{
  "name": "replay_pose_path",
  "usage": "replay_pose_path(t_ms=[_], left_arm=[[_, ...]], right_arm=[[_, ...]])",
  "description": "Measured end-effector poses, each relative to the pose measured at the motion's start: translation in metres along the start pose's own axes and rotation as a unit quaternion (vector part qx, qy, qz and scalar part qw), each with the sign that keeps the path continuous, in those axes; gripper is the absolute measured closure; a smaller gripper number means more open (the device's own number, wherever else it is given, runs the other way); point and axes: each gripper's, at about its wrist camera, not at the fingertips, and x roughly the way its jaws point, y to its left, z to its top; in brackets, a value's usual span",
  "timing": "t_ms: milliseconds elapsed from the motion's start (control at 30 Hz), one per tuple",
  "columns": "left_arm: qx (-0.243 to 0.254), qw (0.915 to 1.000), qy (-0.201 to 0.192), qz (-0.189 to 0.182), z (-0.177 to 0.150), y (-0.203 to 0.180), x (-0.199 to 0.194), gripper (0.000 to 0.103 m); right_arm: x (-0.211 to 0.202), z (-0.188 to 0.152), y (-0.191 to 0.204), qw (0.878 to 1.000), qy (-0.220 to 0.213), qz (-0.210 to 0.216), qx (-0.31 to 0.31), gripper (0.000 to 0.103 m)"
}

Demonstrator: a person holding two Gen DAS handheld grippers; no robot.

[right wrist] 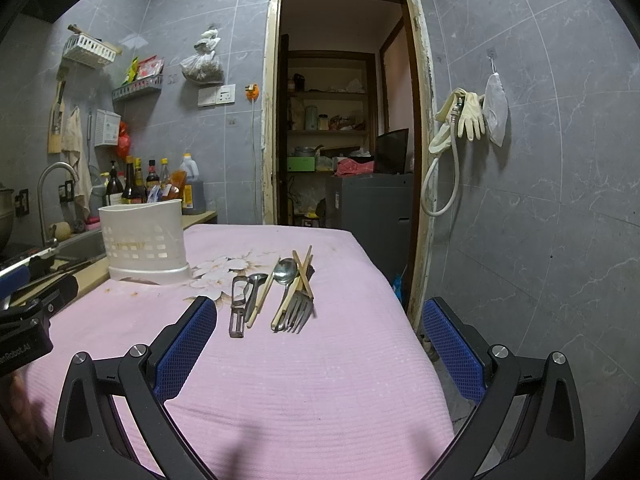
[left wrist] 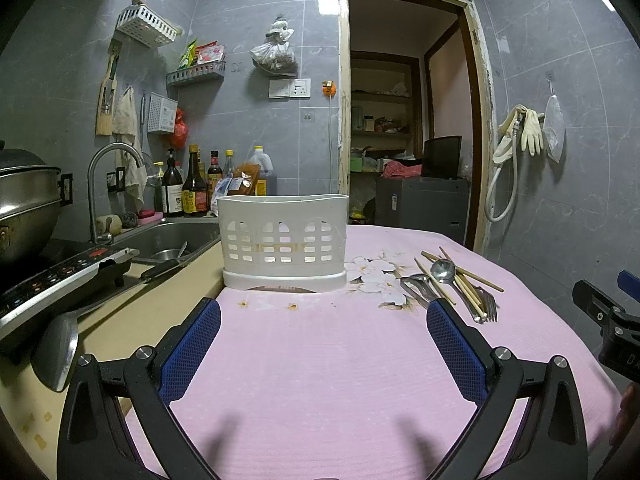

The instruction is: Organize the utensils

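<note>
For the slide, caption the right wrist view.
Open right gripper faces loose utensils on the pink tablecloth, white holder at back left.

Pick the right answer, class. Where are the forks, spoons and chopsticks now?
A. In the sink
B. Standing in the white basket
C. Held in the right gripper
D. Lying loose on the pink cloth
D: the utensils lie in a loose pile on the pink cloth, beside the white basket; both grippers are open and hold nothing.

home kitchen, sink (left wrist: 176,240) with faucet (left wrist: 105,184), sauce bottles (left wrist: 192,188), steamer pot (left wrist: 24,200), grey tiled wall (left wrist: 256,12), pantry doorway (left wrist: 400,100)
</note>
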Motion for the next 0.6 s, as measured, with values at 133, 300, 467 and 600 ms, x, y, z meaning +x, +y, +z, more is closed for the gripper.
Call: replay_pose_path(t_ms=[133,300,467,600], left_arm=[[0.0,1.0,0.0,-0.001,-0.0001,0.0005,0.0002,0.002],[0.0,1.0,0.0,0.0,-0.0003,0.0013,0.0003,0.002],[0.0,1.0,0.001,0.0,0.0001,0.0003,0.0003,0.002],[0.0,1.0,0.001,0.0,0.0005,-0.0005,-0.0001,0.002]], right_arm=[[-0.0002,0.0,0.0005,1.0,0.0,-0.001,0.001,0.0],[-0.0005,-0.0002,0.0012,1.0,0.0,0.0,0.001,0.0],[0.0006,-0.0006,0.0022,1.0,0.0,0.0,0.001,0.0],[0.0001,-0.0004,0.0019,1.0,0.001,-0.001,0.001,0.0]])
